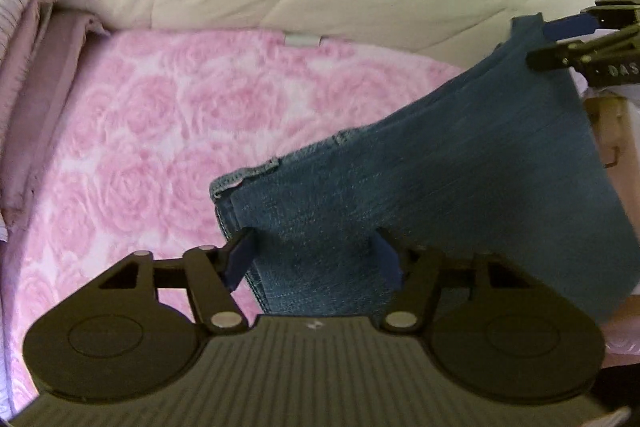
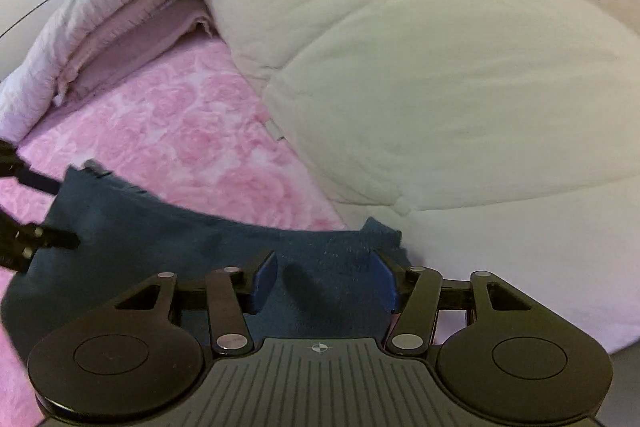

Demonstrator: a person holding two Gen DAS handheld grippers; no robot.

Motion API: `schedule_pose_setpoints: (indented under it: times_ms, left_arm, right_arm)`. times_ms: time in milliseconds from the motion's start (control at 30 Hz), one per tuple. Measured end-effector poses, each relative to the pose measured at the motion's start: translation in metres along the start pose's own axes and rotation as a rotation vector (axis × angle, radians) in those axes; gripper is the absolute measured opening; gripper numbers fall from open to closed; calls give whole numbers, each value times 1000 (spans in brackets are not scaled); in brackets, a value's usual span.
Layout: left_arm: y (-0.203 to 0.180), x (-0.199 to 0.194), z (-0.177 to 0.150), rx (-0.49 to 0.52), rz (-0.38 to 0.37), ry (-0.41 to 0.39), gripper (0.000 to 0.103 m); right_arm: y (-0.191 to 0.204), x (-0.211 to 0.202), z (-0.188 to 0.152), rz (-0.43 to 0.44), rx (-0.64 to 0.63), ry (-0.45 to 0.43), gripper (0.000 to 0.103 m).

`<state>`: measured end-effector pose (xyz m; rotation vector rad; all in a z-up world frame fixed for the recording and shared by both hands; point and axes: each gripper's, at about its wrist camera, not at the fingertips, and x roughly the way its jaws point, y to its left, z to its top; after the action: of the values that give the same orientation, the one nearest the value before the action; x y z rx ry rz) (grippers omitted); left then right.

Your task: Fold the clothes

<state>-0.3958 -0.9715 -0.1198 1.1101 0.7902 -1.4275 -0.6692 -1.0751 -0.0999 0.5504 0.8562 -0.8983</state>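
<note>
The jeans (image 1: pixel 460 187) lie spread over the pink rose-patterned bed (image 1: pixel 140 147), toward 4 o'clock in the left view. The left tool (image 1: pixel 316 255) stands spread, denim between its blue pads without being pinched. The right tool (image 2: pixel 326 281) is likewise spread over the denim. A cream duvet (image 2: pixel 440 67) lies at 12 o'clock.

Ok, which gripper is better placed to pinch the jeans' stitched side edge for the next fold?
Left, probably: the left gripper is open with the jeans' stitched edge just inside its finger; the right gripper, also open, straddles flat denim elsewhere.
</note>
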Motion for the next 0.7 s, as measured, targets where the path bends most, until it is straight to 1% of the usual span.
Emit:
schedule_pose_setpoints:
  times_ms: [33, 67, 100, 167, 233, 267, 300, 333, 400, 433, 567, 600, 700]
  left_arm:
    - [2, 5, -1, -10, -4, 5, 77]
    - [5, 7, -1, -30, -17, 8, 79]
    - [8, 9, -2, -51, -28, 12, 83]
    - [14, 12, -3, -77, -41, 15, 85]
    - [14, 9, -3, -65, -41, 10, 85]
    - [13, 7, -3, -53, -37, 6, 84]
    - [11, 4, -3, -37, -32, -1, 80]
    - [7, -1, -3, -12, -26, -15, 71]
    - [1, -12, -3, 15, -5, -49, 65]
    - [-1, -18, -2, 17, 1, -64, 65]
    - [-5, -29, 3, -23, -45, -93, 65]
    - [-7, -25, 6, -16, -51, -79, 65]
    - [-13, -6, 11, 21, -30, -39, 64]
  right_arm:
    - [-5, 12, -1, -3, 21, 22, 55]
    - [-12, 23, -2, 0, 50, 51, 55]
    - [-18, 33, -4, 8, 73, 75, 55]
    - [-23, 41, -6, 25, 70, 91, 55]
    - [-27, 40, -4, 38, 60, 103, 55]
    - [-29, 39, -4, 49, 65, 108, 55]
    - [-33, 40, -3, 61, 73, 112, 55]
    - [-35, 42, -3, 71, 77, 118, 55]
    - [-38, 44, -2, 82, 77, 132, 55]
    - [-38, 46, -1, 85, 77, 137, 55]
    - [-41, 41, -1, 92, 102, 134, 56]
    - [-42, 36, -2, 88, 118, 128, 56]
    - [-42, 17, -7, 74, 159, 100, 56]
